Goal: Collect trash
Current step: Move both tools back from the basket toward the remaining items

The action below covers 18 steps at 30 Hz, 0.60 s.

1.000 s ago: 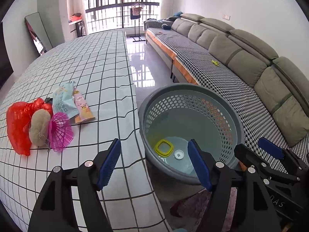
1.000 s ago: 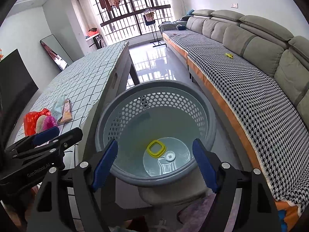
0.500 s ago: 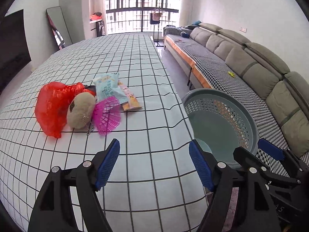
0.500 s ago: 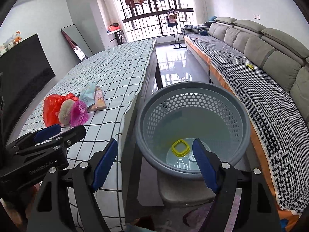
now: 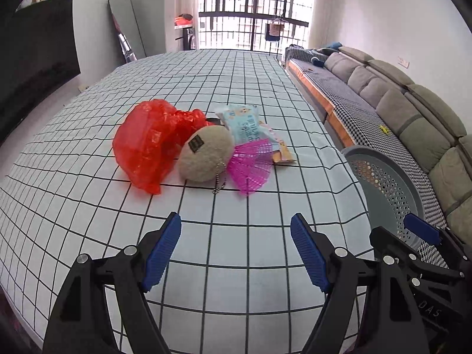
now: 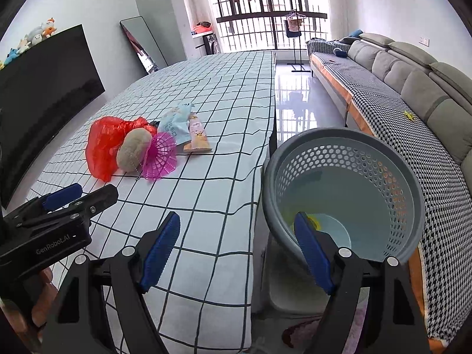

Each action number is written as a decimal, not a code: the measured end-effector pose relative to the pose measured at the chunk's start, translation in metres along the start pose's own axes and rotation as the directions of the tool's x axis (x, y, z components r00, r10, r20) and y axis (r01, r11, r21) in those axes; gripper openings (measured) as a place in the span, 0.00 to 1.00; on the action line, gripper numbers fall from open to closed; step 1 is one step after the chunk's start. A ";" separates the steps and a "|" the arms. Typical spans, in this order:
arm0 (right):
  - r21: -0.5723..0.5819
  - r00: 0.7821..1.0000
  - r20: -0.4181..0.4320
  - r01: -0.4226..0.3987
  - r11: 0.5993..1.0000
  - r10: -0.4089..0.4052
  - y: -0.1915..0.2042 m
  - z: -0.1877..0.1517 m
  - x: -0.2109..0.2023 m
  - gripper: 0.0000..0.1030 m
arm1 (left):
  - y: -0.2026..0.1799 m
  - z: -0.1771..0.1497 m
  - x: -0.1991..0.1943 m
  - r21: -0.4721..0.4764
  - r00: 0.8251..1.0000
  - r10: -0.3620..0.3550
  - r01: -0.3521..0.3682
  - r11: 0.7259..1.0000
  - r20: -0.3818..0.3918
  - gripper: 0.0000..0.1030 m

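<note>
Item: pile of trash on the grid-checked cloth surface (image 5: pixel 236 236).
Contents: crumpled red plastic bag (image 5: pixel 147 144); beige oval plush with a ball chain (image 5: pixel 205 153); pink plastic mesh fan (image 5: pixel 252 166); pale blue snack packet (image 5: pixel 244 124); orange wrapper (image 5: pixel 283 155). All touch or overlap.
Receptacle: grey perforated round basket (image 6: pixel 345 183), off the surface's right edge; a yellow ring (image 6: pixel 312 221) lies inside.
Left tool (image 5: pixel 236 250): empty, jaws wide and just been opening. The pile lies straight ahead, its long axis running across the jaws.
Right tool (image 6: pixel 237 247): empty, jaws wide, over the surface's edge beside the basket.
Judgement: the left is nearer the pile.
</note>
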State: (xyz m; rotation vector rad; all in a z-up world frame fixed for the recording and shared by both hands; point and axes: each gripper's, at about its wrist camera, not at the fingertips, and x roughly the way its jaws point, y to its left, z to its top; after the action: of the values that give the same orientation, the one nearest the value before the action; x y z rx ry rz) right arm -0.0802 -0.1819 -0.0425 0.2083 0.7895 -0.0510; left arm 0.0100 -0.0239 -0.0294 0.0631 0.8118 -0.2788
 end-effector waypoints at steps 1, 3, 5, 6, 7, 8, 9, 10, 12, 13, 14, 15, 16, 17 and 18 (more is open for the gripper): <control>-0.005 1.000 -0.003 -0.003 1.000 0.003 0.003 0.001 0.002 0.74 | 0.004 0.000 0.001 -0.006 1.000 0.003 -0.003 1.000 -0.001 0.73; -0.014 1.000 -0.008 -0.008 1.000 0.008 0.008 0.005 0.007 0.74 | 0.012 0.002 0.004 -0.017 1.000 0.011 -0.011 1.000 -0.002 0.73; -0.023 1.000 -0.011 -0.011 1.000 0.011 0.013 0.008 0.011 0.74 | 0.019 0.003 0.007 -0.023 1.000 0.020 -0.020 1.000 -0.003 0.73; -0.028 1.000 -0.013 -0.013 1.000 0.013 0.016 0.010 0.014 0.74 | 0.023 0.004 0.008 -0.026 1.000 0.025 -0.025 0.999 -0.004 0.73; -0.033 1.000 -0.015 -0.015 0.999 0.015 0.019 0.011 0.017 0.74 | 0.025 0.004 0.010 -0.029 1.000 0.030 -0.030 0.999 -0.006 0.73; -0.037 1.000 -0.018 -0.018 0.999 0.018 0.022 0.013 0.020 0.74 | 0.028 0.004 0.011 -0.031 0.999 0.033 -0.033 0.999 -0.008 0.73; -0.041 1.000 -0.023 -0.020 0.999 0.020 0.024 0.014 0.022 0.74 | 0.031 0.005 0.013 -0.034 0.999 0.037 -0.037 0.999 -0.009 0.73; -0.045 0.999 -0.028 -0.022 0.999 0.021 0.027 0.016 0.026 0.74 | 0.034 0.006 0.014 -0.036 0.999 0.041 -0.041 0.998 -0.010 0.73; -0.054 0.999 -0.032 -0.023 0.998 0.021 0.032 0.019 0.031 0.74 | 0.039 0.007 0.016 -0.041 0.999 0.047 -0.047 0.998 -0.009 0.73; -0.058 0.999 -0.033 -0.022 0.998 0.020 0.034 0.020 0.033 0.74 | 0.042 0.007 0.017 -0.043 0.999 0.050 -0.051 0.998 -0.009 0.73; -0.061 0.999 -0.034 -0.022 0.998 0.020 0.036 0.021 0.035 0.74 | 0.044 0.008 0.018 -0.044 0.999 0.053 -0.054 0.998 -0.009 0.73; -0.064 0.999 -0.035 -0.023 0.998 0.020 0.039 0.022 0.037 0.74 | 0.046 0.009 0.020 -0.046 0.998 0.056 -0.056 0.997 -0.009 0.73; -0.067 0.999 -0.036 -0.024 0.997 0.021 0.040 0.024 0.039 0.74 | 0.049 0.009 0.022 -0.048 0.998 0.058 -0.058 0.997 -0.010 0.73; -0.070 0.999 -0.037 -0.025 0.997 0.023 0.042 0.024 0.041 0.74 | 0.050 0.010 0.023 -0.050 0.998 0.059 -0.059 0.997 -0.012 0.73; -0.072 0.999 -0.039 -0.027 0.997 0.024 0.043 0.025 0.043 0.74 | 0.052 0.011 0.025 -0.051 0.998 0.060 -0.060 0.997 -0.014 0.73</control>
State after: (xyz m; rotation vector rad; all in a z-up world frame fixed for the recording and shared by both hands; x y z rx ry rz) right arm -0.0273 -0.1431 -0.0485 0.1514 0.8246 0.0058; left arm 0.0481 0.0192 -0.0429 0.0406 0.8278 -0.2006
